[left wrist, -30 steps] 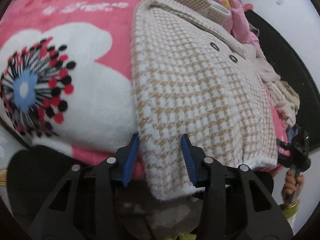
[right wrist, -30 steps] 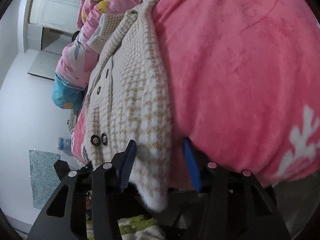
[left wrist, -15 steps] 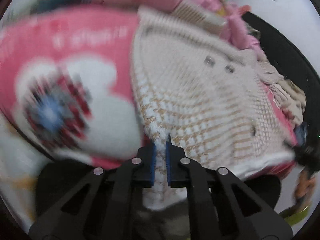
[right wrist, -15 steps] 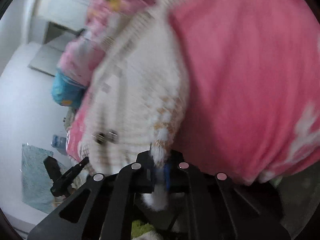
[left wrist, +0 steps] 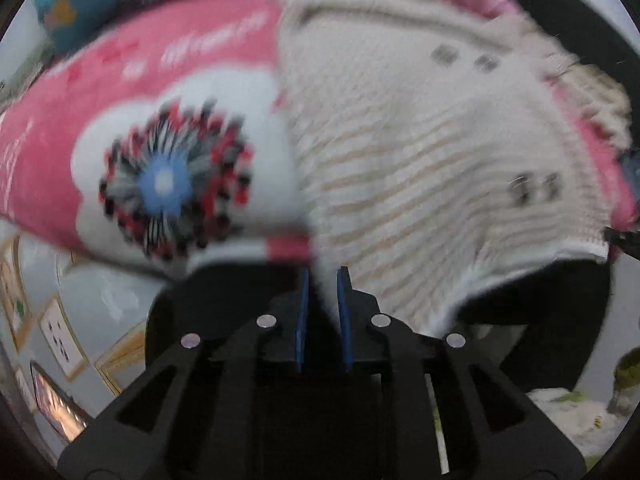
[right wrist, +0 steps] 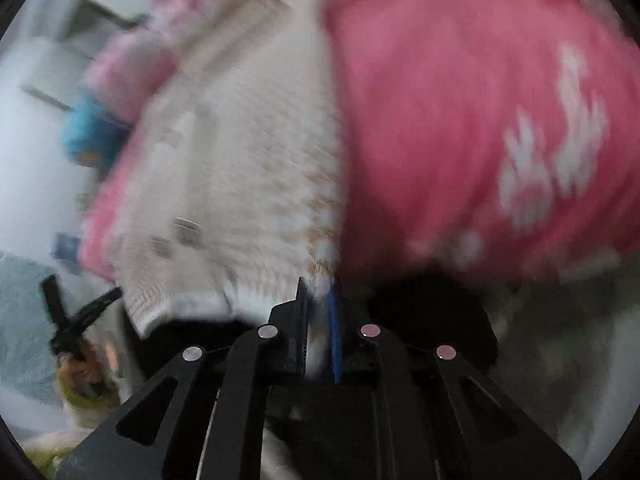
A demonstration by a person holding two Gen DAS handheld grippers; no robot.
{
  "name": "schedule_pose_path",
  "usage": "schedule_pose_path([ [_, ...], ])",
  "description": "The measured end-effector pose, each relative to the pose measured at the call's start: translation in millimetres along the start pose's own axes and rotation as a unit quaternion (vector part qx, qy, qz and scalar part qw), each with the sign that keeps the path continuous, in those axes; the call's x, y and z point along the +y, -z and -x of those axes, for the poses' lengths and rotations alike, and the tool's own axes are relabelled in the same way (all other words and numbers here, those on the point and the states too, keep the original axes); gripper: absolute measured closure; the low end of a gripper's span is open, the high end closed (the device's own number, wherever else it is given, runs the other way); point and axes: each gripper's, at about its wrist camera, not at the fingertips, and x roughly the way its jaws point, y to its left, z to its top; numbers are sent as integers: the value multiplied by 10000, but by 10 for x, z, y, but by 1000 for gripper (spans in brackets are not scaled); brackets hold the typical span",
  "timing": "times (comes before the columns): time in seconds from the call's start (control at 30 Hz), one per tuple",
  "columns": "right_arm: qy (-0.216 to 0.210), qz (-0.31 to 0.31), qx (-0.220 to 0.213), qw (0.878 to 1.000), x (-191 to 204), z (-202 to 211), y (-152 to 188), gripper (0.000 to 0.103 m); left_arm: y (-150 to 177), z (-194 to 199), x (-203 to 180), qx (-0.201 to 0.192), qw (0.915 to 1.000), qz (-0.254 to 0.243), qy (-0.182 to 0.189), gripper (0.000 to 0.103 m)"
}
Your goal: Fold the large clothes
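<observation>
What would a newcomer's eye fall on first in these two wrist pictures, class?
First, the big flower print on the pink blanket, at the left of the left wrist view. Next, the cream and tan knitted cardigan spread over that blanket. Each hand-held gripper, left and right, pinches the cardigan's hem at a corner, with the fabric between its blue pads.

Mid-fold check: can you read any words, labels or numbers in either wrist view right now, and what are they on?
No text is readable in either view.
White lettering on the pink blanket, left wrist view: too blurred to read.
Framed pictures at the lower left of that view: too small and blurred to tell if they carry text.
Knit cardigan: no label visible.
Right wrist view: no lettering visible; the frame is motion-blurred.
</observation>
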Motion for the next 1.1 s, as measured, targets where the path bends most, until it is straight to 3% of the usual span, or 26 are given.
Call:
schedule_pose_path([
  [0.03,-32,-21,-97,9999,-7,73,-28,82,-2,-13,85,60,9998,169,91,85],
  [0.1,114,109,-494,9987,39,305,-63,56,-25,113,230,-139,9984,426,332,75],
  [0.13,203,166,-657,9975,49,387,-82,49,-36,175,285,-255,9978,490,353,67],
  [0.17,284,230,-852,9957,71,500,-138,44,-68,242,336,-393,9972,540,350,66],
  [0.27,253,269,-1127,9929,73,588,-351,43,-270,355,410,-680,9945,654,454,63],
  [0.4,221,323,-1326,9904,143,350,-760,43,-697,279,385,-964,9907,793,541,60],
  [0.5,109,375,-1306,9907,146,57,-1070,43,-1192,-4,233,-1046,9901,839,413,60],
  [0.57,267,425,-1216,9913,208,-141,-1203,44,-1498,-246,203,-980,9919,810,-12,61],
  [0.6,323,475,-1191,9912,235,-198,-1248,46,-1645,-367,195,-947,9921,776,-270,64],
  [0.67,455,597,-1151,9905,300,-263,-1326,48,-1797,-522,160,-833,9938,617,-406,82],
  [0.7,529,646,-1147,9899,319,-267,-1351,49,-1850,-554,114,-812,9945,487,-440,93],
  [0.8,817,722,-1245,9862,344,-148,-1464,49,-1845,-428,33,-1035,9907,203,-854,96],
  [0.87,879,780,-1378,9835,371,-36,-1591,49,-1841,-386,64,-1094,9897,227,-890,96],
  [1.0,468,933,-1513,9830,590,73,-1983,49,-1846,-563,139,-876,9923,215,-844,95],
  [1.1,-41,1024,-1424,9845,840,-53,-2405,49,-1851,-496,129,-971,9919,169,-803,91],
])
